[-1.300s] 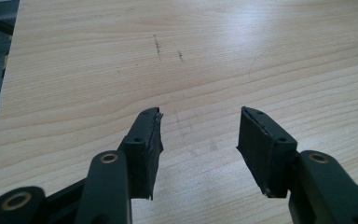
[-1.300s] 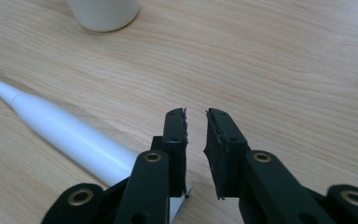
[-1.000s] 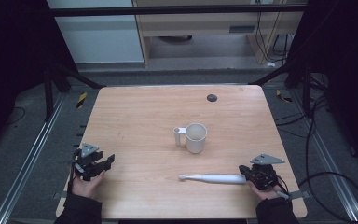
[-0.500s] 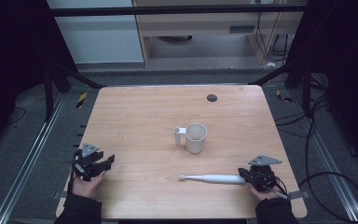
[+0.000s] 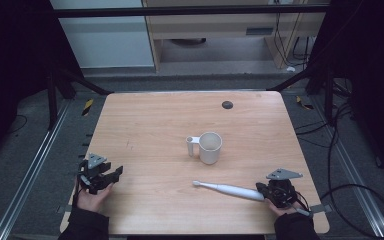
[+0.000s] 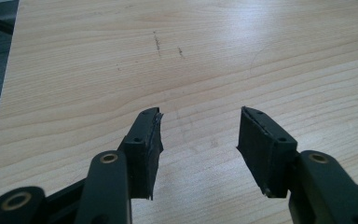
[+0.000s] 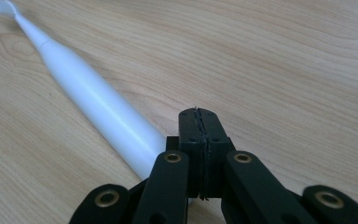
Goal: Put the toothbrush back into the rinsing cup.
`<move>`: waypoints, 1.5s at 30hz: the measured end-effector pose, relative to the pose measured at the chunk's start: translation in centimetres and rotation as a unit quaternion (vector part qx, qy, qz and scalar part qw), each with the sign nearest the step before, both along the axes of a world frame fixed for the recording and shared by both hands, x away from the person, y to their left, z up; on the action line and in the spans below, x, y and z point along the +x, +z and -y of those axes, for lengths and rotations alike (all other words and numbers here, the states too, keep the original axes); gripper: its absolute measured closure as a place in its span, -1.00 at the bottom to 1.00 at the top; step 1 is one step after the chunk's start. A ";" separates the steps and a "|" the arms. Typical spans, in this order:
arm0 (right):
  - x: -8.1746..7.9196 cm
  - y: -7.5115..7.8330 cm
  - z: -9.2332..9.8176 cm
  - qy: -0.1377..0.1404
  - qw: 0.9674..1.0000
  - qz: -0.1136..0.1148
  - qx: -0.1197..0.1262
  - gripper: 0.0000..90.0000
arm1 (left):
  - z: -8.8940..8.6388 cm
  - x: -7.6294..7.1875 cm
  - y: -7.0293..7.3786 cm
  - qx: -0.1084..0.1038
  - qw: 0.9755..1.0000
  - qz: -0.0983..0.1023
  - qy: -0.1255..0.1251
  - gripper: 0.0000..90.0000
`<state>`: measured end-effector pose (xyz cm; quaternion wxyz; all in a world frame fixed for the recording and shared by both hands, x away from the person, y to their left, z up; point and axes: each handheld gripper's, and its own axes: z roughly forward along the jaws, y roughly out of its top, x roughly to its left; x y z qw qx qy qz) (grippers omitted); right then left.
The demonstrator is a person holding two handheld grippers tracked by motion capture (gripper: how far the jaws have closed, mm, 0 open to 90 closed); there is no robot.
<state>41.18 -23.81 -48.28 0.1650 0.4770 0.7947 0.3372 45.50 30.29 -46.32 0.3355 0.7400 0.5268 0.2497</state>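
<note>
Your left gripper (image 5: 114, 173) sits at the near left corner of the wooden table (image 5: 160, 120), held in your left hand (image 5: 91, 198). In the left gripper view its jaws stand wide apart over bare wood, with nothing between the pads (image 6: 150, 140); faint dark scuff marks (image 6: 157, 42) lie on the table surface ahead of them.

Your right gripper (image 5: 262, 190) sits at the near right corner, with its grey three-cornered plate (image 5: 283, 174) on top. In the right gripper view its jaws are pressed fully together, pad against pad, with nothing clamped between them.

The white electric toothbrush (image 5: 227, 189) lies flat on the table near the front edge. Its brush head points toward the table's middle and its thick handle end lies at your right gripper. In the right gripper view the toothbrush (image 7: 93, 100) runs alongside the closed jaws on their left and passes under the gripper body; the jaws do not grip it.

A white mug (image 5: 210, 147) stands upright near the table's centre, handle (image 5: 190, 145) to its left, well apart from the toothbrush. A small dark round disc (image 5: 227, 104) lies near the far edge.
</note>
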 end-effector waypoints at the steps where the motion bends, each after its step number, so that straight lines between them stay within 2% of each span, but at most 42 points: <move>1: 0.0 0.0 0.0 0.000 1.000 0.000 -0.001 0.99 | 0.0 0.0 0.0 0.001 1.000 0.000 0.000 0.07; 26: -1.0 -0.1 -0.4 0.010 1.000 -0.006 -0.006 0.99 | 0.0 -0.1 0.1 0.003 1.000 0.002 0.001 0.07; 33: -1.2 -0.2 -0.5 0.012 1.000 -0.013 -0.003 0.99 | 0.0 -0.1 0.0 0.002 1.000 0.001 0.001 0.07; 43: -0.9 0.4 -0.1 0.003 1.000 0.002 -0.006 0.93 | 0.0 0.1 0.0 0.002 1.000 -0.002 -0.001 0.07; 45: -0.7 1.0 0.0 0.002 1.000 0.014 -0.008 0.87 | 0.0 0.1 0.0 0.002 1.000 -0.001 -0.002 0.07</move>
